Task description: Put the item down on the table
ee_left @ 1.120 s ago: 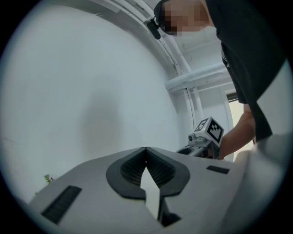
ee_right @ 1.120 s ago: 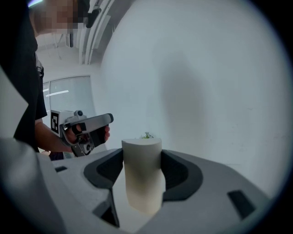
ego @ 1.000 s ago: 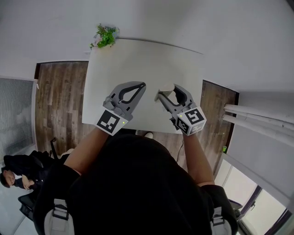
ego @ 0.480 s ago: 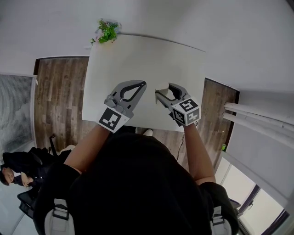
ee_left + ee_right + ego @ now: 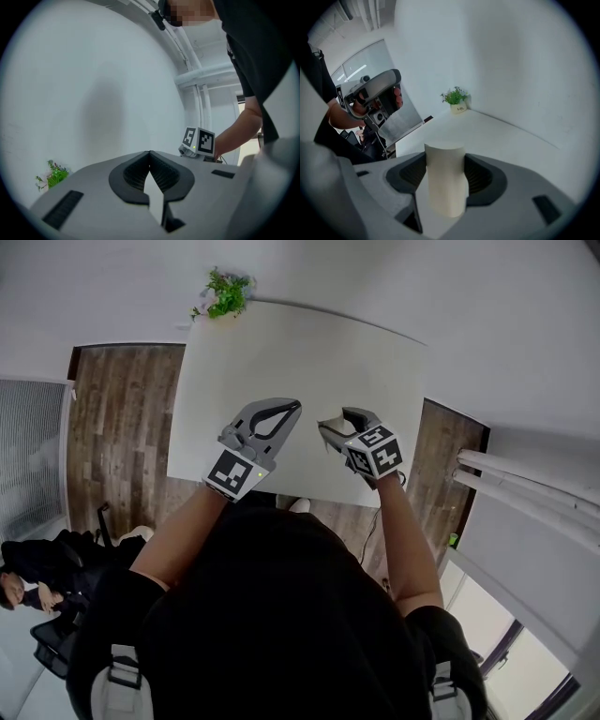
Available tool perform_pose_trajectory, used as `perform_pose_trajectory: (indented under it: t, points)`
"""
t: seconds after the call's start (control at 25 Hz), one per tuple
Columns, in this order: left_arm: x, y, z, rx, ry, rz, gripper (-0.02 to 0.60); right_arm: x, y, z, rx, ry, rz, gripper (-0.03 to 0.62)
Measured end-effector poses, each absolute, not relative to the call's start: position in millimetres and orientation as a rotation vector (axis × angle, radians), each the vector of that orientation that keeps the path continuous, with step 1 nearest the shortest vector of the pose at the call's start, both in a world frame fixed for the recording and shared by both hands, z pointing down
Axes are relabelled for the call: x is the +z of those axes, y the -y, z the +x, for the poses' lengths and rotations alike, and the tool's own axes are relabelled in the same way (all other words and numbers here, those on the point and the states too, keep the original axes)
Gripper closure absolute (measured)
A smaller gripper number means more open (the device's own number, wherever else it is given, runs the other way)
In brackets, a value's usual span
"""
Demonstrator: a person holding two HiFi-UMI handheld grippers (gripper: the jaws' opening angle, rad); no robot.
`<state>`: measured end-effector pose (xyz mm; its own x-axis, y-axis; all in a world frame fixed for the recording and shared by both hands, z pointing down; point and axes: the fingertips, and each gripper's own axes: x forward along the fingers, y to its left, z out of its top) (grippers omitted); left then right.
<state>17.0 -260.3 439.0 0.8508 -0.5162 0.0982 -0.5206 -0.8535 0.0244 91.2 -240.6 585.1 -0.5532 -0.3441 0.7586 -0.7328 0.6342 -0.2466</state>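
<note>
The right gripper pinches an upright cream cylinder between its 2 jaws, above the white table near its front edge; whether the cylinder touches the top is unclear. The left gripper hangs beside it, jaws pressed together on nothing. A plant stands at the far corner.

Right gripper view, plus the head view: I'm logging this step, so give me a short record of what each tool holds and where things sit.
held item: cream cylinder
held by: right tool, pads pressing its two sides
left tool: shut, empty
surface: white table, under both tools
cylinder touching table: cannot tell
other: potted plant at the table's far corner
</note>
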Motion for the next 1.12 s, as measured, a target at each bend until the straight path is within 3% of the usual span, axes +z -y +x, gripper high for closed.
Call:
perform_pose_trajectory:
  t: [1.12]
  points:
    - [546,297,19,0.269,0.792,2.914,0.588,727,250,71,0.650,1.818,0.485,0.336]
